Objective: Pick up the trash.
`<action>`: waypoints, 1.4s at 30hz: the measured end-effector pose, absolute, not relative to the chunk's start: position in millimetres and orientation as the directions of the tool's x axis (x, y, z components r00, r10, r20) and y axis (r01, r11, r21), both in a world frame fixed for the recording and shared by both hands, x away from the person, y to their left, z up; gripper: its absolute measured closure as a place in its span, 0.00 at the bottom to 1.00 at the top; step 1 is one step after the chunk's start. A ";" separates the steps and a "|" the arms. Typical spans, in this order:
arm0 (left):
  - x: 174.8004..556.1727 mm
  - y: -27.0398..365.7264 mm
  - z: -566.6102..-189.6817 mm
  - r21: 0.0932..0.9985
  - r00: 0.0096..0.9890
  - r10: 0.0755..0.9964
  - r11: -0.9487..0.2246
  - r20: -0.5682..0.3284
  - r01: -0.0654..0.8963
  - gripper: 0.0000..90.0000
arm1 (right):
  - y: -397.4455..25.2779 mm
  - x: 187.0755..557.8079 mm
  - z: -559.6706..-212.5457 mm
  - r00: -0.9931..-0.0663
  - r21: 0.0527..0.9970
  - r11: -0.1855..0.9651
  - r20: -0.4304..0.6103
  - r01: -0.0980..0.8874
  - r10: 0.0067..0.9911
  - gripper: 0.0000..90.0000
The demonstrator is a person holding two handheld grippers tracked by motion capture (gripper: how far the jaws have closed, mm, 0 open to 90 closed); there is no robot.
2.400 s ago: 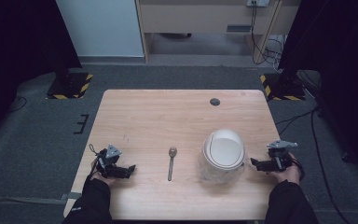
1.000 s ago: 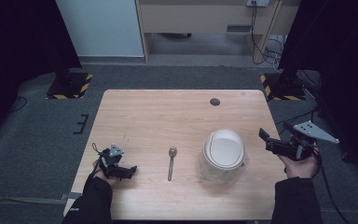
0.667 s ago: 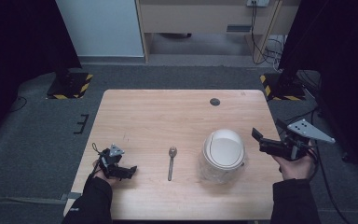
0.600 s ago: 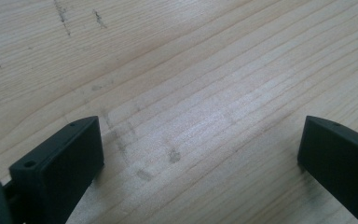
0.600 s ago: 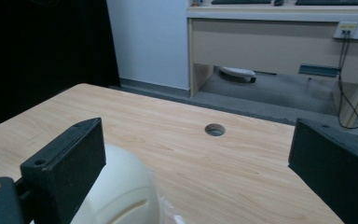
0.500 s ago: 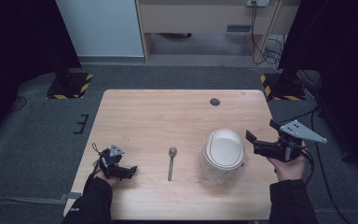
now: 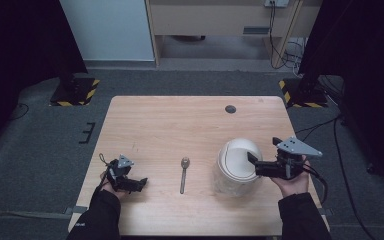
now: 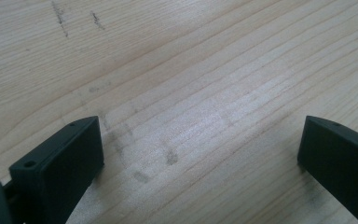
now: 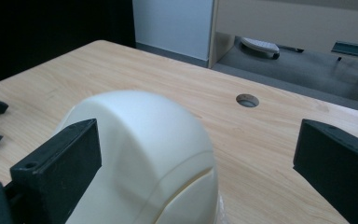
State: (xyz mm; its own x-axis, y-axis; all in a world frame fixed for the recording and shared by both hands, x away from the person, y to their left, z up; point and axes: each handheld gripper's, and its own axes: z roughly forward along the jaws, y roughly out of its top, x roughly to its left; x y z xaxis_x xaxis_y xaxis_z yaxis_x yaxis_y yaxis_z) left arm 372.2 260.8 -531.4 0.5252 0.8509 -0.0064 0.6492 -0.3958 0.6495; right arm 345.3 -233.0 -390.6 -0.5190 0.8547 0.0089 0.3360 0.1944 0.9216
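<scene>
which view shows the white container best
The high view: the whole white container shows, with the right gripper at its edge. The right gripper view shows its domed lid close between open jaws. The left gripper view shows bare table.

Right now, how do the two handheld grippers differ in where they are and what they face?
The left gripper sits low at the table's near left edge, its jaws facing bare wood; the right gripper is raised beside the white domed container, its jaws reaching over the lid. The right one's grey plate shows larger than the left one's. Both have their jaws wide open and hold nothing.
</scene>
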 end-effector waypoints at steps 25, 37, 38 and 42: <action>371.6 260.5 -532.0 0.654 0.528 0.849 -0.396 -0.007 0.645 0.00 | -223.8 350.9 -425.5 -0.541 0.847 0.303 -0.021 0.438 0.841 0.01; 370.6 262.8 -533.0 0.666 0.541 0.841 -0.400 -0.006 0.630 0.00 | -223.6 355.3 -435.6 -0.503 0.839 0.249 0.034 0.484 0.864 0.03; 370.8 262.5 -532.7 0.663 0.539 0.842 -0.400 -0.006 0.632 0.00 | -223.6 355.3 -435.5 -0.506 0.837 0.254 0.032 0.484 0.862 0.03; 370.9 263.5 -529.0 0.651 0.530 0.848 -0.398 -0.007 0.646 0.06 | -227.2 354.1 -431.4 -0.510 0.855 0.234 0.041 0.463 0.859 0.03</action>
